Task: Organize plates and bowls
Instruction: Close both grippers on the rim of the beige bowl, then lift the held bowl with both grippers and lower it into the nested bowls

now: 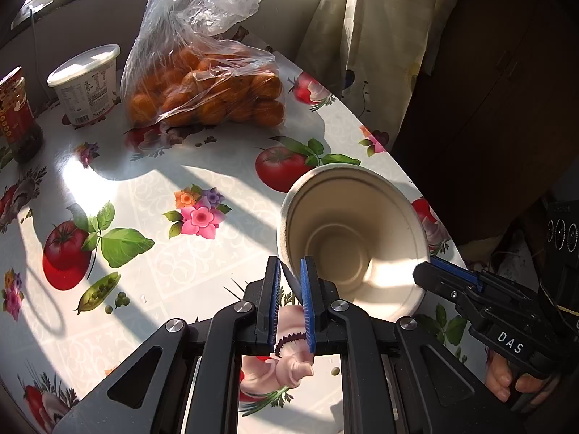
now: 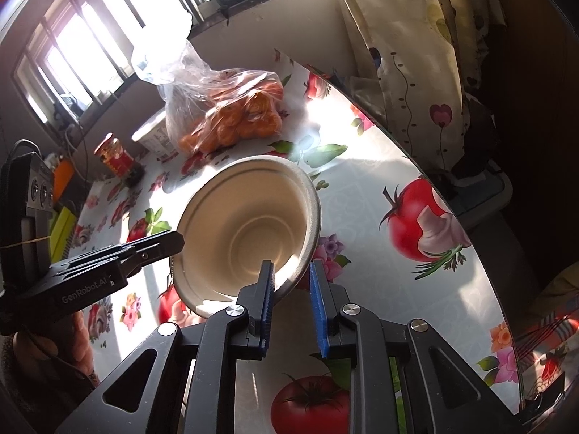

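A beige bowl [image 1: 353,238] is held tilted above the flowered tablecloth [image 1: 152,188], at the lower right of the left wrist view. Its near rim is clamped by the left gripper [image 1: 290,271], and its opposite rim is clamped by the right gripper [image 2: 291,275]. A bag of oranges [image 1: 206,94] is seen at upper centre, with a white tub [image 1: 87,83] beside it.
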Demonstrator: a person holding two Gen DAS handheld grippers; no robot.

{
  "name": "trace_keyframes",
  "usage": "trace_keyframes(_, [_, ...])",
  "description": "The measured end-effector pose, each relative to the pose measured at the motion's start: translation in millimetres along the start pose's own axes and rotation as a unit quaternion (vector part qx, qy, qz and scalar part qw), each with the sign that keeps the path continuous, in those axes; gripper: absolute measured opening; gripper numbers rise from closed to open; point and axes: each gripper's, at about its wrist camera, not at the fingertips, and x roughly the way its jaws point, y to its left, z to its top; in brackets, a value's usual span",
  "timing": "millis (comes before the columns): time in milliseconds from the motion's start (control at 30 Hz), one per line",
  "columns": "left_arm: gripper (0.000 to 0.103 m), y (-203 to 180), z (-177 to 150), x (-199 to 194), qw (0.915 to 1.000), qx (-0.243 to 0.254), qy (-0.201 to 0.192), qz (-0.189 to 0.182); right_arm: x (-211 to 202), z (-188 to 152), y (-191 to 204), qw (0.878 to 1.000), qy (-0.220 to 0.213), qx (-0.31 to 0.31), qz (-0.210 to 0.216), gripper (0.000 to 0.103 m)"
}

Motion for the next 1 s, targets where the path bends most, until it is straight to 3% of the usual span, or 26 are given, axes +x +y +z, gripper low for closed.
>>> trace_keyframes(1000, [0.012,-11,-17,-37,0.9997,0.003,-0.023,-0.001,-33,-15,11,1.0,-0.022,-0.001,0.012,0.019])
